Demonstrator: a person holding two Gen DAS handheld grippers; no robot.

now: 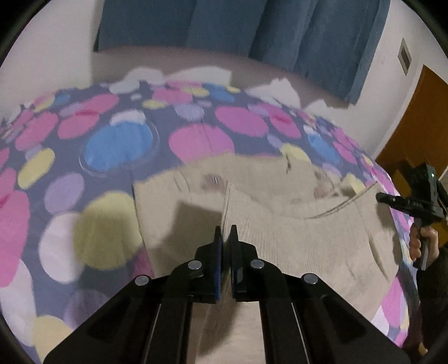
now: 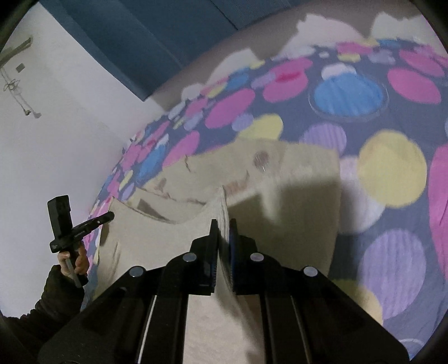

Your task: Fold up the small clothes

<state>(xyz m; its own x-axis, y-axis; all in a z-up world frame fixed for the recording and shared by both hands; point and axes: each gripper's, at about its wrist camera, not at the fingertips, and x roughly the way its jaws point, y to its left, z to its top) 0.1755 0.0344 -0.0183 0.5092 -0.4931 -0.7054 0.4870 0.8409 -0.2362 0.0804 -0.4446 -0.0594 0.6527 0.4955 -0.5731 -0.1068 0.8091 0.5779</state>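
Observation:
A small beige knit garment [image 1: 294,229] lies on a bed with a dotted cover [image 1: 112,140]. My left gripper [image 1: 226,235] is shut on a ribbed edge of the garment and holds it lifted. My right gripper [image 2: 221,229] is shut on the other ribbed edge [image 2: 221,207] of the same garment [image 2: 294,173]. The lifted edge hangs between both grippers above the flat part. The right gripper also shows at the right of the left wrist view [image 1: 383,197]. The left gripper shows at the left of the right wrist view [image 2: 107,216].
The bed cover [image 2: 392,173] has pink, blue, yellow and purple dots. A beige headboard [image 1: 173,61] and blue curtains [image 1: 238,25] stand behind the bed. White wall [image 2: 56,126] lies beside it. A brown door [image 1: 414,123] is at the right.

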